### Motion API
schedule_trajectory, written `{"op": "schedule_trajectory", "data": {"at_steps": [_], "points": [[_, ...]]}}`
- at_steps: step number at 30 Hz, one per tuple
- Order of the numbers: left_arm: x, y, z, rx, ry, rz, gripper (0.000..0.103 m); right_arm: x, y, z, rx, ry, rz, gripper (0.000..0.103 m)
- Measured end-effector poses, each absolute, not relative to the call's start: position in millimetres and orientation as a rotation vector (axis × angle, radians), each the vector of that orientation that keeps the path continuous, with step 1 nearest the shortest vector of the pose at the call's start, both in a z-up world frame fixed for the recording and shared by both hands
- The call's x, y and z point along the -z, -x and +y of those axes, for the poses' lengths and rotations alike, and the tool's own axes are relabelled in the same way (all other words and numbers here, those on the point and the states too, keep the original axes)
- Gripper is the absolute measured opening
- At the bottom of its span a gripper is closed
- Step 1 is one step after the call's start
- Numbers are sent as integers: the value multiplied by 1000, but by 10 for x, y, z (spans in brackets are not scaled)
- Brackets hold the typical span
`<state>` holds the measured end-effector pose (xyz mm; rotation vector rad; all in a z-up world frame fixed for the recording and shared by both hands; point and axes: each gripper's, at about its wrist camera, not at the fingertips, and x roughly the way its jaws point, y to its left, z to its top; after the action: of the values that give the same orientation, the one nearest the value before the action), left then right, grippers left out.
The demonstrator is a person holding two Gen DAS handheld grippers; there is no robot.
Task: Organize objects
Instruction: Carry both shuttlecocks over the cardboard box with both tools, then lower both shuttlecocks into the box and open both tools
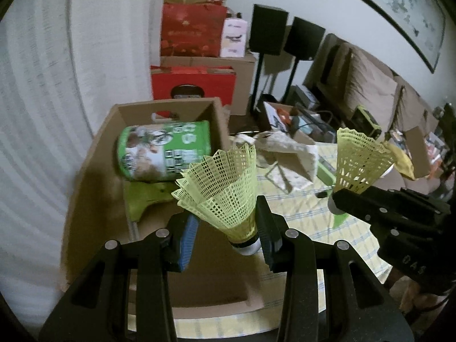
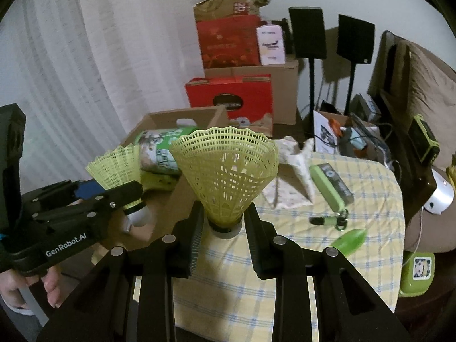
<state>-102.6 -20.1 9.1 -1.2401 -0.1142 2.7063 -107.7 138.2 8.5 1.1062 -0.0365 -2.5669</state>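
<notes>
White curtains and a pale wall back the scene; stacked red and brown cartons point(image 2: 236, 42) and two black speakers on stands point(image 2: 307, 32) stand at twelve o'clock in the right wrist view.

Surface: table under a yellow-and-blue checked cloth point(image 2: 236, 270).

Item 1: open brown cardboard box point(image 1: 99, 171), at ten o'clock in the left wrist view. Contents: a green-and-white printed cylindrical can point(image 1: 164, 151) lying on its side, with a green object partly under it.

Item 2: yellow-green plastic mesh shuttlecock with a white base point(image 1: 225, 188), skirt up, tilted toward eleven o'clock. Pinched at its base between the pads of the left gripper point(image 1: 228, 242), above the near edge of the box.

Item 3: second yellow-green plastic mesh shuttlecock, larger in view point(image 2: 225, 171), upright, skirt up. Pinched at its dark-ringed base by the right gripper point(image 2: 225, 228), above the checked cloth just right of the box.

Item 4: pale folded paper bag point(image 2: 296, 168), on the cloth at one o'clock of the right gripper.

Item 5: green rectangular case with a dark label point(image 2: 330, 183), at two o'clock, beside a small green clip-like tool point(image 2: 327, 221) and a green leaf-shaped piece point(image 2: 349, 240).

Item 6: a person's hand point(image 2: 31, 287), at eight o'clock, on the left gripper's handle.
</notes>
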Motion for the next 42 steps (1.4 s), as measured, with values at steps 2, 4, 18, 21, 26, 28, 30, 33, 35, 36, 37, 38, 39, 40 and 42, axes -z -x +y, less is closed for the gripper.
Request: {"op": "schedule_trajectory", "data": {"at_steps": [2, 4, 18, 21, 26, 28, 30, 33, 35, 36, 37, 38, 39, 40, 42], "points": [[-78, 1022, -287, -2715, 1252, -113, 36, -86, 1093, 1292, 2555, -1103, -32, 29], [-61, 1015, -376, -2726, 1260, -116, 36, -86, 1105, 1203, 2543, -1099, -28, 29], [84, 1037, -797, -2754, 1320, -158, 36, 25, 1168, 586, 2455, -1103, 23, 29], [148, 1048, -841, -2747, 1339, -164, 37, 67, 1177, 499, 2442, -1106, 29, 29], [279, 1081, -832, -2706, 1390, -147, 38, 205, 1197, 383, 2406, -1140, 39, 29], [336, 1101, -828, -2687, 1416, -146, 39, 257, 1193, 353, 2393, -1153, 44, 29], [379, 1109, -830, -2676, 1436, -161, 41, 299, 1194, 328, 2378, -1164, 50, 31], [386, 1124, -846, -2671, 1443, -177, 41, 324, 1182, 308, 2377, -1166, 59, 31], [374, 1128, -853, -2678, 1445, -177, 45, 321, 1180, 319, 2379, -1162, 53, 33], [373, 1129, -860, -2676, 1444, -180, 48, 318, 1181, 331, 2383, -1161, 50, 34], [368, 1130, -868, -2675, 1443, -185, 52, 312, 1184, 333, 2385, -1161, 48, 35], [364, 1126, -879, -2679, 1441, -189, 54, 308, 1187, 345, 2387, -1160, 44, 36], [356, 1123, -894, -2684, 1436, -196, 55, 302, 1187, 361, 2392, -1158, 40, 37], [349, 1121, -904, -2686, 1433, -201, 56, 294, 1189, 369, 2396, -1156, 38, 38], [339, 1122, -920, -2686, 1432, -208, 56, 285, 1190, 410, 2404, -1155, 26, 39]]}}
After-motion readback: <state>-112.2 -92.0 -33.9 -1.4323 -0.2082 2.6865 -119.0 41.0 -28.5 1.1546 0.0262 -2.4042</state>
